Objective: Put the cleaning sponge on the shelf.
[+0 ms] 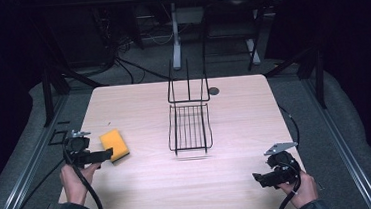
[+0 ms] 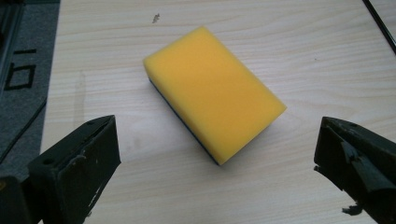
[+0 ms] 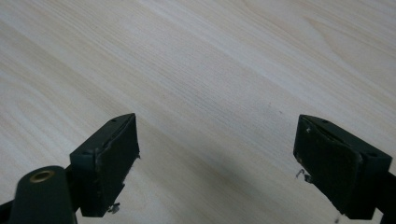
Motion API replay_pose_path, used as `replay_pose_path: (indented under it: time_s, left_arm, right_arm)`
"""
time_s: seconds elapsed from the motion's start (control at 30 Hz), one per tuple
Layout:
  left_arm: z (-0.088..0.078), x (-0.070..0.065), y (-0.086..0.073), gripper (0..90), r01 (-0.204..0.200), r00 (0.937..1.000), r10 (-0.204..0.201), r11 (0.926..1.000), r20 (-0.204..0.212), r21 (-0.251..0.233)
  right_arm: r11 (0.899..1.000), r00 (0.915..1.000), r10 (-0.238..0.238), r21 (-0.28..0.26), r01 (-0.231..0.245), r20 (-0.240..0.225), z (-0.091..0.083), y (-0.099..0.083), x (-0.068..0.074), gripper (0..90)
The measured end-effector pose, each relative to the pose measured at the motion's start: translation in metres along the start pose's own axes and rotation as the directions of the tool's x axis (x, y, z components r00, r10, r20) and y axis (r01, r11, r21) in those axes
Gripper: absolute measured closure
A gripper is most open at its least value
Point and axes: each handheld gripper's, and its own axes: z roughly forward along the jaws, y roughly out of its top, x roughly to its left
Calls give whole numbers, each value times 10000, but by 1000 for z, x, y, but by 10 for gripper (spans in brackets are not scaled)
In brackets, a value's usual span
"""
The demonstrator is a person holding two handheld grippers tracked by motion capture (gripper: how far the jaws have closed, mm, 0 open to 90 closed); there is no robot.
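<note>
Job in hand: picking up the sponge (image 2: 212,95), as far as I can judge.
Where the sponge is: flat on the table (image 1: 145,193), near the left side, yellow face up, with a thin dark layer under it.
Left gripper (image 2: 217,154): wide open. Its two black jaws stand on each side of the sponge's near end and do not touch it.
Right gripper (image 3: 217,158): wide open too, with nothing between its jaws. It hangs over bare wood near the right front corner, well apart from the sponge.
Rack (image 1: 190,126): a black wire rack sits in the middle of the table, with nothing on it. It is well apart from the sponge.
Done so far: the left gripper is lined up with the sponge.
Still to do: move in a bit, squeeze the jaws on the sponge and lift it. It may be meant for the rack, but that is only a guess.
Count of sponges: one.
Count of racks: one.
Count of grippers: two, one in each hand.
Count of tables: one in front, and another one far at the back.
</note>
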Motion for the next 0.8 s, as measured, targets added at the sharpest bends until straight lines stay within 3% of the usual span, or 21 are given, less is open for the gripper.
replay_pose_path:
  time_s: [0.23, 0.53, 0.8]
  left_arm:
    - [16, -8, 8, 2, 18, 9999, -23, 9994, 143, 344]
    - [35, -5, 14, 0, 329, 9993, -343, 9951, 132, 937]
    - [48, -11, 24, 0, 337, 9993, -352, 9936, 112, 1080]
  right_arm:
    - [10000, 10000, -18, 84, 18, 32, 0, 1, 1, 136]
    - [9998, 10000, 21, 219, -19, -60, 3, 2, 1, 135]
    - [9998, 10000, 48, 174, -47, -87, 3, 1, 1, 135]
